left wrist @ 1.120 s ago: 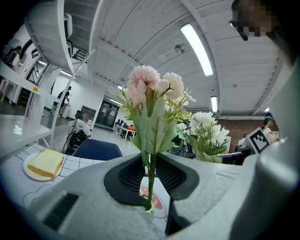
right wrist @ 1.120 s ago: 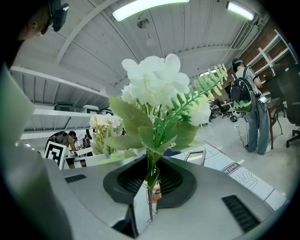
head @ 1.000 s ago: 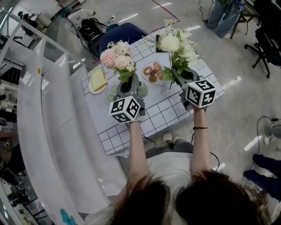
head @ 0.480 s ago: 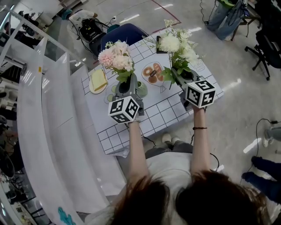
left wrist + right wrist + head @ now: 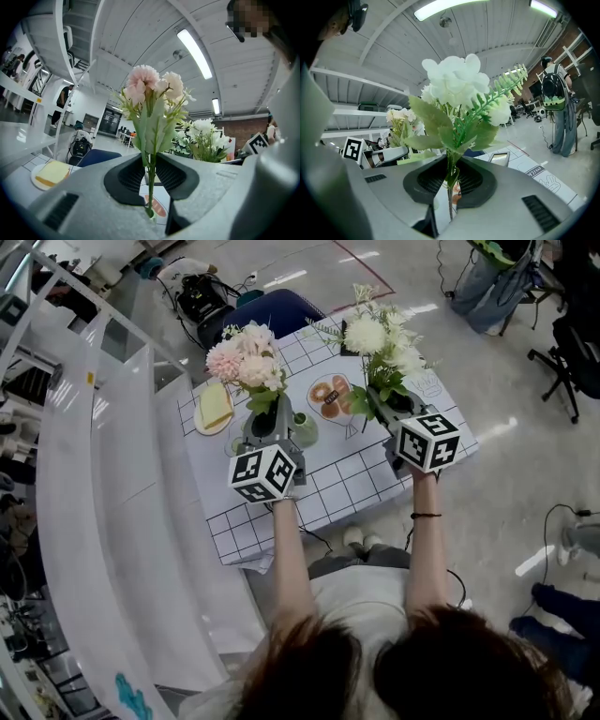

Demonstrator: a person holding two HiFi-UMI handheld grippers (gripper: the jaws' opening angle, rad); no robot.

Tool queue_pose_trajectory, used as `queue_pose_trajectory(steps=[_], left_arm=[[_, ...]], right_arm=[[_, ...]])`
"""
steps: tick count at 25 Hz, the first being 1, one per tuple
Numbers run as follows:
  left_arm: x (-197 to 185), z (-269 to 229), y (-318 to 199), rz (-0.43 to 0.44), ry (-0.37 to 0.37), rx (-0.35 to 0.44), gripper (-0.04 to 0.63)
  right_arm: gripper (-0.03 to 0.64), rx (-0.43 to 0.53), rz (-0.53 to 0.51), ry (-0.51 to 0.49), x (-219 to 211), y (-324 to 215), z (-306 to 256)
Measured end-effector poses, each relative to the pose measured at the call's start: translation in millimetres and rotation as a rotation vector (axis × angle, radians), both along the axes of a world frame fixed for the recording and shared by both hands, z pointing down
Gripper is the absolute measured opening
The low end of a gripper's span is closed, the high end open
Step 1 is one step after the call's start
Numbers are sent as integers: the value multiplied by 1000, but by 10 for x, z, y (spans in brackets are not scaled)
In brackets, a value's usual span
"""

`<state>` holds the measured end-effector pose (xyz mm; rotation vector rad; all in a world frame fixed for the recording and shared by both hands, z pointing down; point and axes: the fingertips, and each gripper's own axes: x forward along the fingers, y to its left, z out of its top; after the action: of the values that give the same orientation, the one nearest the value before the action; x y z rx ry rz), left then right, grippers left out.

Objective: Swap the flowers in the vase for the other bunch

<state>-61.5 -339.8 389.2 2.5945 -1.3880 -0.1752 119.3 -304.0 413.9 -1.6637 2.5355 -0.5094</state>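
Hardly anything has moved since the earlier frame. Both claws hold about the same stations, and the left one with its flowers sits a shade nearer the left-hand plate.

Head view: the left claw (image 5: 267, 423) is level over the checked desk (image 5: 347, 479), with the pink bunch (image 5: 242, 357) standing upright from it. The right claw (image 5: 398, 401) is level near the desk's right edge and carries the white bunch (image 5: 380, 338), also upright. A pale green vase (image 5: 305, 430) stands on the desk just right of the left claw. A plate with a yellow slice (image 5: 214, 409) lies to the far left, and a plate of pastries (image 5: 330, 395) lies between the two bunches.

Left gripper view: the jaws are drawn close, leaving only a narrow gap, and they pinch the pink bunch's green stems. The stem ends hang just below the pads; whether they clear the vase is uncertain.

Right gripper view: the jaws are closed tight on the white bunch's stem, with leaves spreading directly above the pads.
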Motion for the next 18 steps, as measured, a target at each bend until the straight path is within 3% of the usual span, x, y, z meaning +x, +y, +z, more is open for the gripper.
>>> queue_pose_trajectory(steps=[18], left_arm=[[-315, -240, 79, -82, 96, 59, 77]], right_arm=[[55, -11, -49, 6, -164, 0, 30]])
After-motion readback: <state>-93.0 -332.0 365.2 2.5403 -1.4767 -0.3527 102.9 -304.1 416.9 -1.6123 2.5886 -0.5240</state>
